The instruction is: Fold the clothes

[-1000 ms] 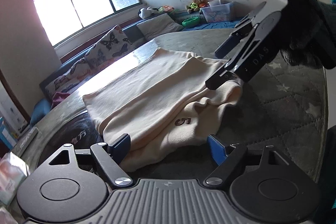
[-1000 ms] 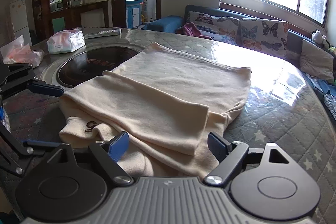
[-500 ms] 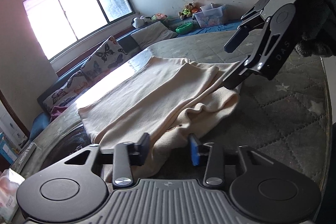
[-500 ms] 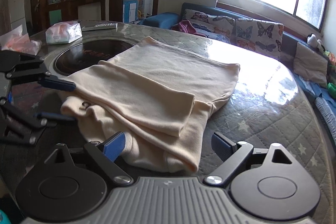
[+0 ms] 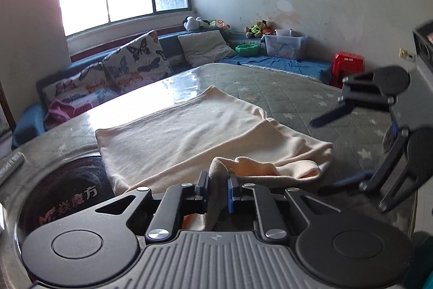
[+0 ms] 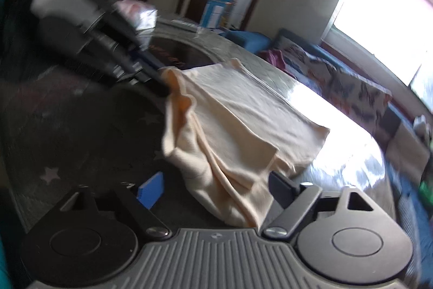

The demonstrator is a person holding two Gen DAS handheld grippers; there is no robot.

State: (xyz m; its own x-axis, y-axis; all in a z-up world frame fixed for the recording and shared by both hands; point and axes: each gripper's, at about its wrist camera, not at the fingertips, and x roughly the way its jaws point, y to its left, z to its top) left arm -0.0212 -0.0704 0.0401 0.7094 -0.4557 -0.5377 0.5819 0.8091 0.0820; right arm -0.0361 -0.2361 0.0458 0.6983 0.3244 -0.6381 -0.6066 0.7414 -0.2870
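A cream garment (image 5: 189,137), partly folded, lies on the round table (image 5: 297,99). My left gripper (image 5: 217,187) is shut on a bunched fold at the garment's near edge. The right wrist view shows this gripper (image 6: 162,88) at the upper left, pinching that corner slightly above the table. My right gripper (image 6: 216,188) stands open, and the near end of the garment (image 6: 238,142) reaches in between its fingers. In the left wrist view the right gripper (image 5: 324,153) hangs at the right, jaws wide, just off the garment's right edge.
A dark round inset (image 5: 62,197) sits in the table at the left. A tissue pack (image 6: 135,12) lies at the table's far side. A sofa with butterfly cushions (image 5: 130,64), a plastic box (image 5: 284,45) and a red stool (image 5: 349,64) stand beyond the table.
My left gripper has gone from open to shut on the garment's near edge and raised it a little. The right gripper has tilted and shifted along the garment's end, still open.
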